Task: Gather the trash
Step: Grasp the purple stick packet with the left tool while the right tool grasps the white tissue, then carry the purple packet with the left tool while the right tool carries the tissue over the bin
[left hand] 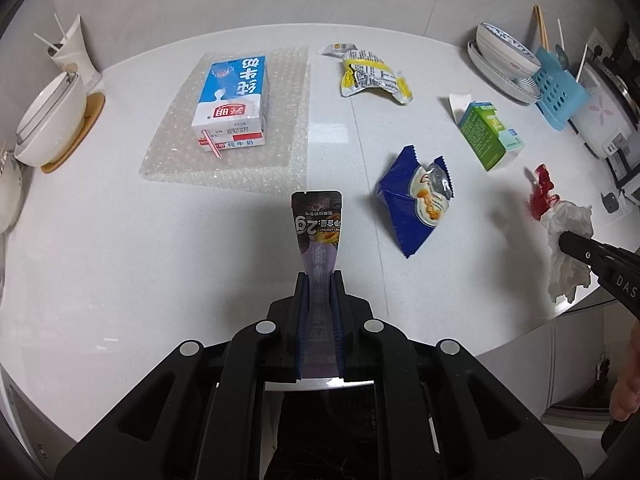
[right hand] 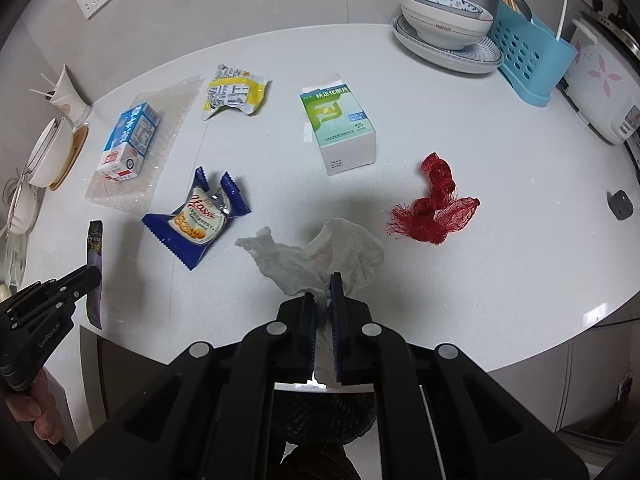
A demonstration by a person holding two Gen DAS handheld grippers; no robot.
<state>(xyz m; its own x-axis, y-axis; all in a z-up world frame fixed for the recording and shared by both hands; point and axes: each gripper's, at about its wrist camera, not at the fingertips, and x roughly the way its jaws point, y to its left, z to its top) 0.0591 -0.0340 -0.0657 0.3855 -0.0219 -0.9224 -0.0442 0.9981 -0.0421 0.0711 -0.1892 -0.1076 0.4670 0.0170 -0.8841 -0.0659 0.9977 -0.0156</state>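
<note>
My left gripper [left hand: 319, 280] is shut on a dark purple snack sachet [left hand: 318, 224], which sticks up from its jaws above the white table [left hand: 120, 260]; the same sachet [right hand: 95, 248] shows at the left of the right wrist view. My right gripper [right hand: 323, 282] is shut on a crumpled white tissue [right hand: 316, 256], lifted off the table; in the left wrist view that tissue [left hand: 568, 232] hangs at the far right. Loose trash lies on the table: a blue biscuit wrapper [left hand: 416, 204], a yellow wrapper [left hand: 370, 74], a green medicine box [left hand: 490, 136], red netting [right hand: 438, 208] and a milk carton [left hand: 232, 104] on bubble wrap [left hand: 280, 152].
Stacked bowls on a plate [right hand: 448, 28], a blue utensil holder [right hand: 528, 64] and a rice cooker [right hand: 604, 92] stand at the back right. White bowls [left hand: 52, 120] and a cup [left hand: 74, 56] sit at the left edge. A bin's dark mouth [right hand: 324, 412] shows below the table's near edge.
</note>
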